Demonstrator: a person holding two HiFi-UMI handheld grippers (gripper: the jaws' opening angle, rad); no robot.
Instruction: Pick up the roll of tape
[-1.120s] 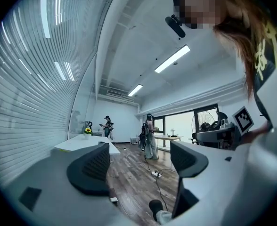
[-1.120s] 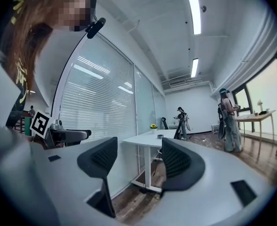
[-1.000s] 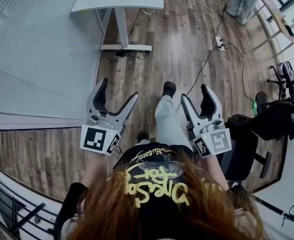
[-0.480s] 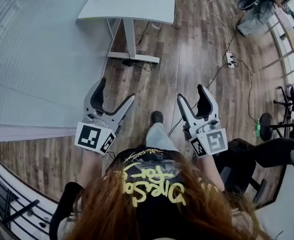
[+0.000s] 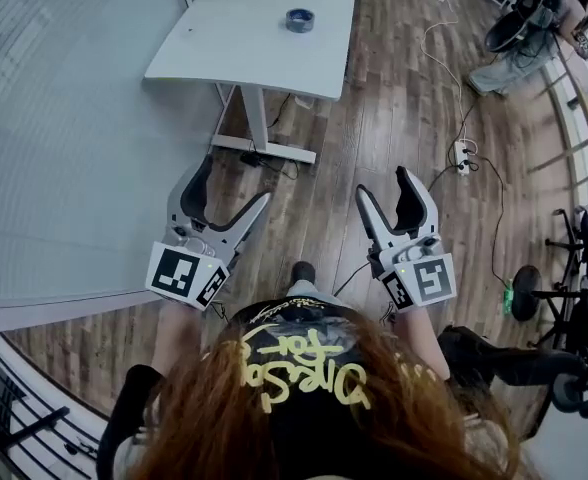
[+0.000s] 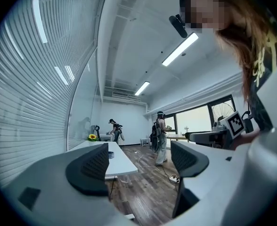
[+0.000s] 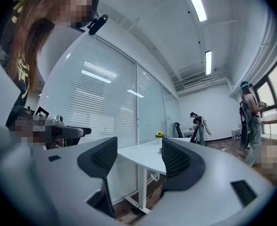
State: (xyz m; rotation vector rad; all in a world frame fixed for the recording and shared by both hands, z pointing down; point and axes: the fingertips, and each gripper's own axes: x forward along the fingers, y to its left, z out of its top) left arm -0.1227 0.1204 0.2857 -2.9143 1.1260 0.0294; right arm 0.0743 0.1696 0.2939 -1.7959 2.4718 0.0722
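Observation:
The roll of tape [image 5: 300, 20], dark blue-grey, lies on a white table [image 5: 224, 38] far ahead of me in the head view. In the left gripper view the roll of tape [image 6: 110, 155] shows small on the table [image 6: 122, 163], just past the left jaw's pad. My left gripper [image 5: 234, 180] and right gripper [image 5: 384, 183] are held out level over the wooden floor, well short of the table. Both stand open with nothing between the jaws. The left gripper [image 6: 138, 166] and right gripper [image 7: 138, 161] each look toward the table [image 7: 143, 157].
A glass wall with blinds [image 5: 64, 148] runs along the left. A power strip [image 5: 463, 153] and cables lie on the floor to the right, with chairs [image 5: 574, 298] beyond. Two people [image 6: 159, 135] stand farther down the room. A sunflower pot [image 7: 159, 135] sits on the table.
Both grippers have been carried forward across the floor toward the table. The table and the tape roll have come further into the head view. The jaws stay open.

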